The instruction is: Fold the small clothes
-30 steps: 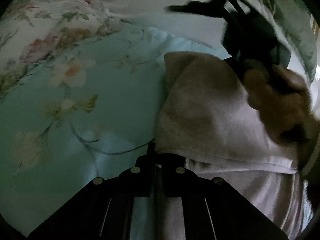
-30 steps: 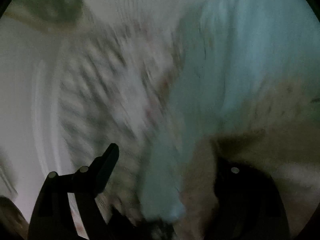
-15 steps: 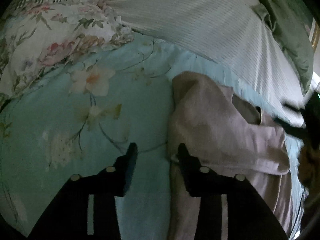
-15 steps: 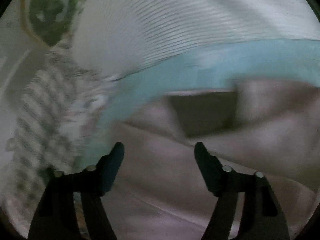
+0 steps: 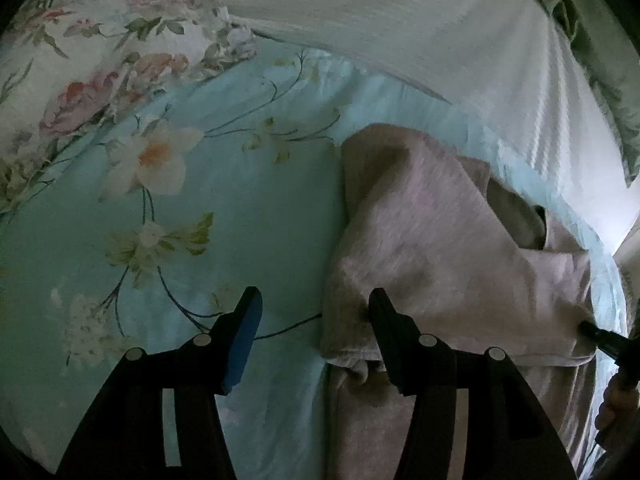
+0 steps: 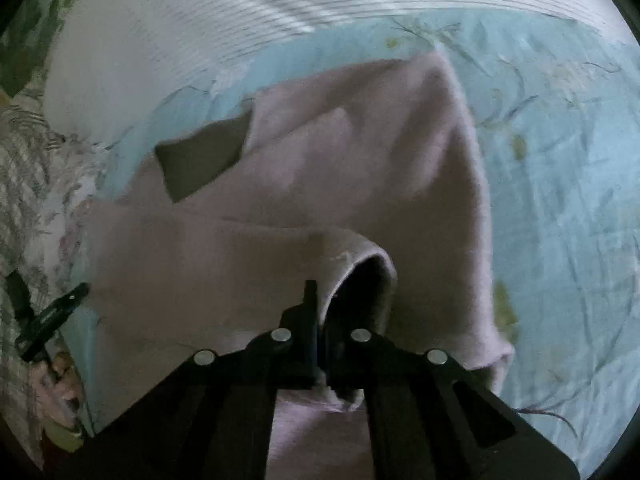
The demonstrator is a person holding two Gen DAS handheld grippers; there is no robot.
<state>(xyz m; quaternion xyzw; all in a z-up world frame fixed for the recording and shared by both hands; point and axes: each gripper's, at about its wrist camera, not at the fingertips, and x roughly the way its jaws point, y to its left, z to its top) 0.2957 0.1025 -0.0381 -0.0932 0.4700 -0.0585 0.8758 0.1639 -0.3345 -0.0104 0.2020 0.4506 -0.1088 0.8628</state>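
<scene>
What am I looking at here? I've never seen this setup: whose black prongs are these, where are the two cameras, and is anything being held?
No robot: a person holds a two-finger gripper in each hand, each carrying a fisheye camera looking along its fingers. In the left wrist view the left gripper is open, one finger over the floral blue bedsheet, the other at the edge of a pale pink garment lying partly folded on the bed. In the right wrist view the right gripper is shut on a fold of that garment. A white ribbed blanket lies beyond.
</scene>
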